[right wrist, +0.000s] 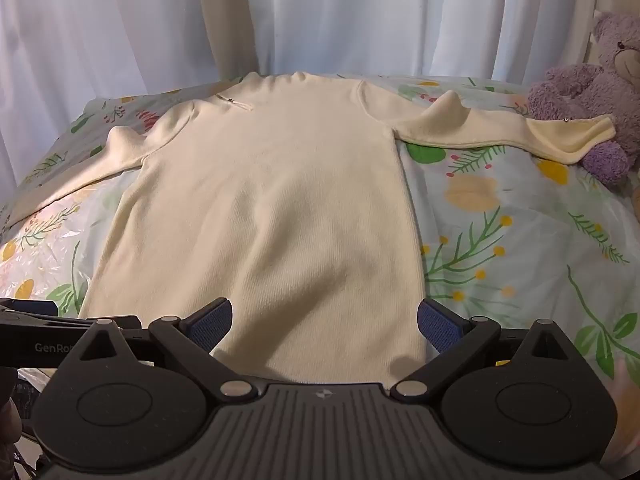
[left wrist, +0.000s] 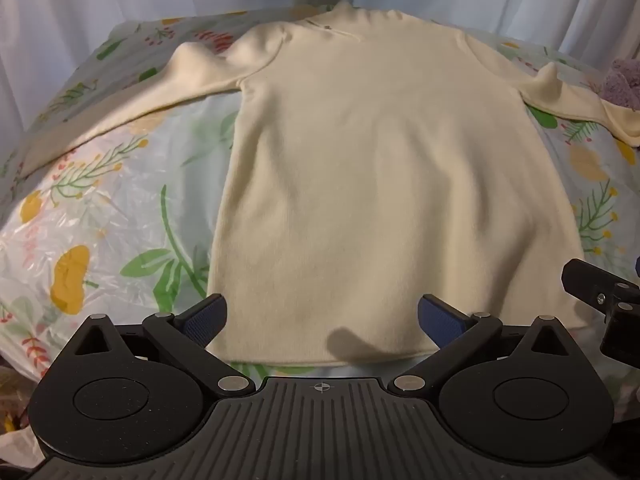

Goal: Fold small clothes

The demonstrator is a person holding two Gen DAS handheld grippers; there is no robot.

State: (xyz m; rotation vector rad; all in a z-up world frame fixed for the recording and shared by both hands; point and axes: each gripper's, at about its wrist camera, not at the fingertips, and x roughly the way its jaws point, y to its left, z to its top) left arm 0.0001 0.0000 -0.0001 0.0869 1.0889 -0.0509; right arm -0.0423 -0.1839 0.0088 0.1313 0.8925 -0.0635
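Note:
A cream long-sleeved knit top (left wrist: 372, 168) lies flat on a floral bedspread (left wrist: 108, 216), collar far, hem near, both sleeves spread out sideways. My left gripper (left wrist: 322, 322) hovers open above the hem's left half, nothing between its blue pads (left wrist: 204, 318). In the right wrist view the same top (right wrist: 272, 216) fills the middle, with a small zip near its left shoulder. My right gripper (right wrist: 324, 324) stands open over the hem's right part, jaws wide and empty. Part of the right gripper (left wrist: 600, 300) shows at the left wrist view's right edge, and the left gripper's body (right wrist: 48, 336) at the right wrist view's left edge.
A purple plush bear (right wrist: 592, 96) sits at the bed's far right, touching the right sleeve's cuff (right wrist: 572, 136). White curtains (right wrist: 320, 16) hang behind the bed. The floral bedspread (right wrist: 520, 240) extends right of the top; crinkled clear plastic (left wrist: 48, 232) lies at the left.

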